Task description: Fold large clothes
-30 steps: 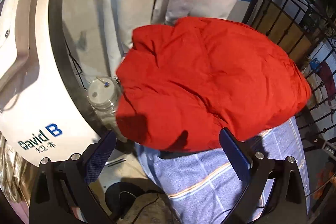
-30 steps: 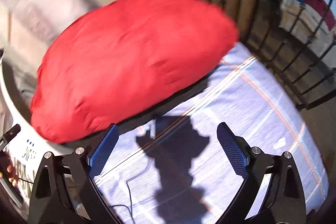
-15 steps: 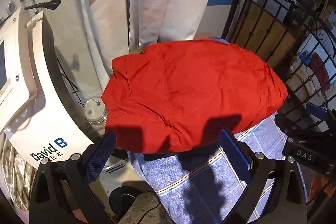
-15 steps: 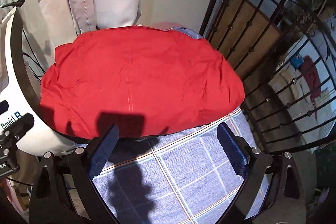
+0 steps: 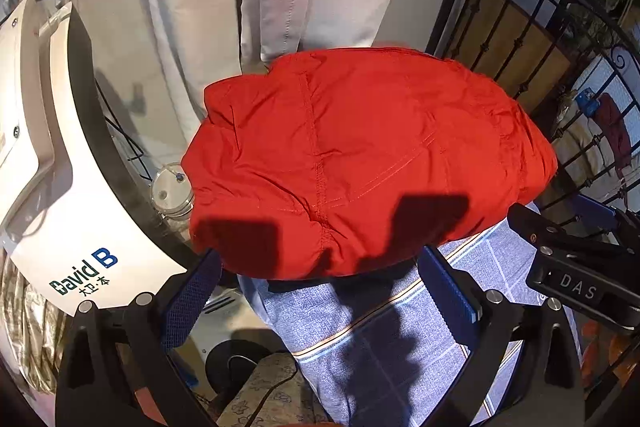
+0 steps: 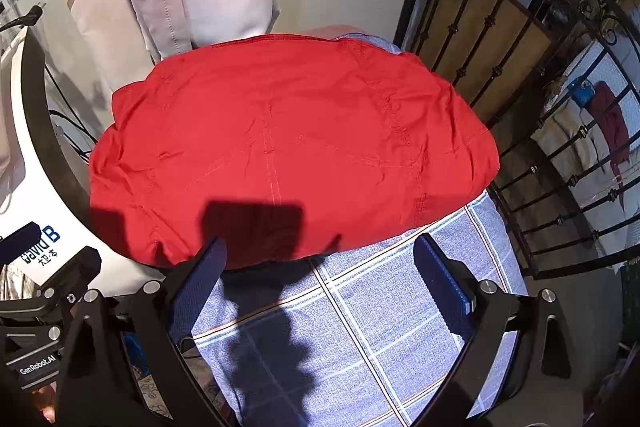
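You have drawn both grippers back from a second ago, and the folded red jacket (image 5: 360, 163) now sits smaller and farther ahead. It lies on the blue checked cloth (image 6: 360, 327), beyond your left gripper (image 5: 320, 287) and right gripper (image 6: 320, 279). Both sets of fingers stand spread wide, holding nothing and clear of the fabric.
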A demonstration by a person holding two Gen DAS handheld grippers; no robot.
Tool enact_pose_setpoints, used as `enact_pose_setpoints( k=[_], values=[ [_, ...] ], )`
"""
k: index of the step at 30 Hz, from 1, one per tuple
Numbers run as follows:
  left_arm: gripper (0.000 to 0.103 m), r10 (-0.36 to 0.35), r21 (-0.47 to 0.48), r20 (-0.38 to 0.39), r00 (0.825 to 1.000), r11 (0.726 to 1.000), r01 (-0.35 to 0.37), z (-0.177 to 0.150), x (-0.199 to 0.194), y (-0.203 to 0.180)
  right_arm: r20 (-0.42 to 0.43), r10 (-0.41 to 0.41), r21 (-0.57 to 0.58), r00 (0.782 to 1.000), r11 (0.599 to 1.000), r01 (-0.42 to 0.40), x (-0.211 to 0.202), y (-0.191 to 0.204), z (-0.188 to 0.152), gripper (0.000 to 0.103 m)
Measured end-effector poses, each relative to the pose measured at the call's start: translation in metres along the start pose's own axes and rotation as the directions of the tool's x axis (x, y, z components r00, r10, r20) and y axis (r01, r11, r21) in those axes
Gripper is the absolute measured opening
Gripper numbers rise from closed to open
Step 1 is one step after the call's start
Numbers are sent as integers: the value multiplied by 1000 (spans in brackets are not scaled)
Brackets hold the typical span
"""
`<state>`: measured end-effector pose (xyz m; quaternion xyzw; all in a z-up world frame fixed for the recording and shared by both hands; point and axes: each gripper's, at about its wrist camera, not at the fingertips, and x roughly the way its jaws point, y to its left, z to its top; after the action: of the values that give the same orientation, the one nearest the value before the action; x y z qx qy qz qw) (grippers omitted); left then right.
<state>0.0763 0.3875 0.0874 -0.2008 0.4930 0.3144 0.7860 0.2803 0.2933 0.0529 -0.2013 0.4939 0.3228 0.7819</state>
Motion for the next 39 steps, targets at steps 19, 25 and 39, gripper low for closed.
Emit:
enact_pose_setpoints(
  k=[19,25,39],
  values=[
    [97,32,30,0,999,999,-32,-3,0,1,9,-1,17,1000,1000,0,-6,5,-2,93],
    [97,38,37,-8,999,999,-37,-3,1,1,15,2,17,1000,1000,-2,-7,4,-2,93],
    [97,42,35,-1,999,998,-42,-3,4,1,36,30,21,999,999,-31,-9,3,-6,93]
  ],
)
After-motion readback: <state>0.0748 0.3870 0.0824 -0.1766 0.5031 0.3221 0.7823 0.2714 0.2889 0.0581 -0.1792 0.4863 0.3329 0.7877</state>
